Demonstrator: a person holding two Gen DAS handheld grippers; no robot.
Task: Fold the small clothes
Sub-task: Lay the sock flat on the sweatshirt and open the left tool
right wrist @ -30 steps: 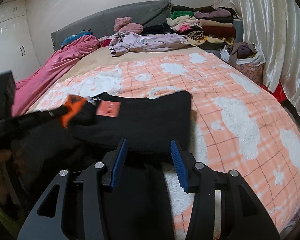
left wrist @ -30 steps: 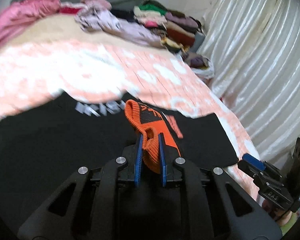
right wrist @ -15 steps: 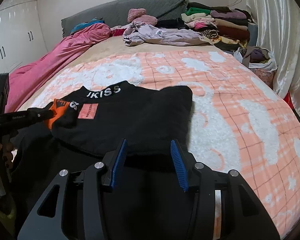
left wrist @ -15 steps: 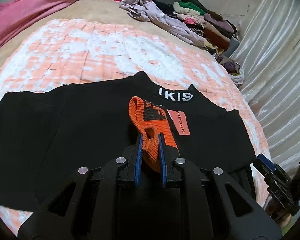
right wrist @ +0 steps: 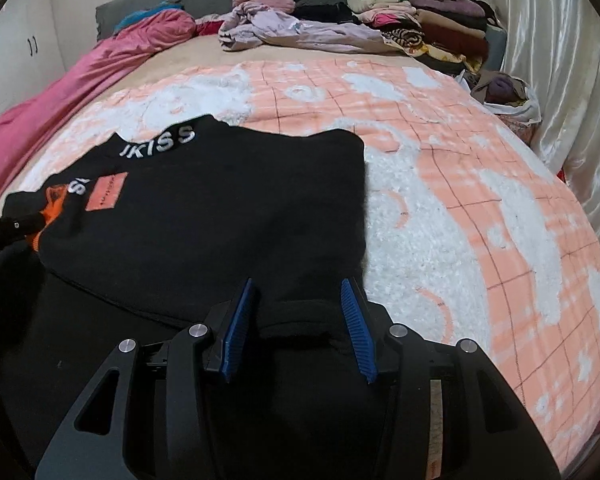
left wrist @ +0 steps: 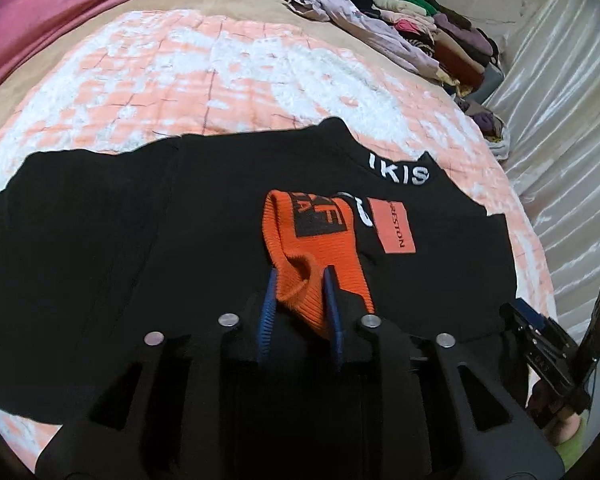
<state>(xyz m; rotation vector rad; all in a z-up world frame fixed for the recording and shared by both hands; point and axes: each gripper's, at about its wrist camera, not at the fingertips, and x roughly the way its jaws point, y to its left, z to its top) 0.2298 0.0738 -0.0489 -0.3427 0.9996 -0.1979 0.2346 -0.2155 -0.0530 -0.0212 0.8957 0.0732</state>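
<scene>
We work over a wide bed under an orange-and-white checked plush blanket, stacked clothes at the upper right of both views. Across the middle lies the black knit sweater with white collar lettering, one sleeve already folded over its chest; we judge the other sleeve and the body folds remain. The left gripper has just been loosening its jaws around the ribbed orange cuff, which sits between the pads at centre frame. The right gripper stands parted over a black fold; whether it pinches cloth we cannot tell. The sweater's lower hem is hidden behind both grippers.
</scene>
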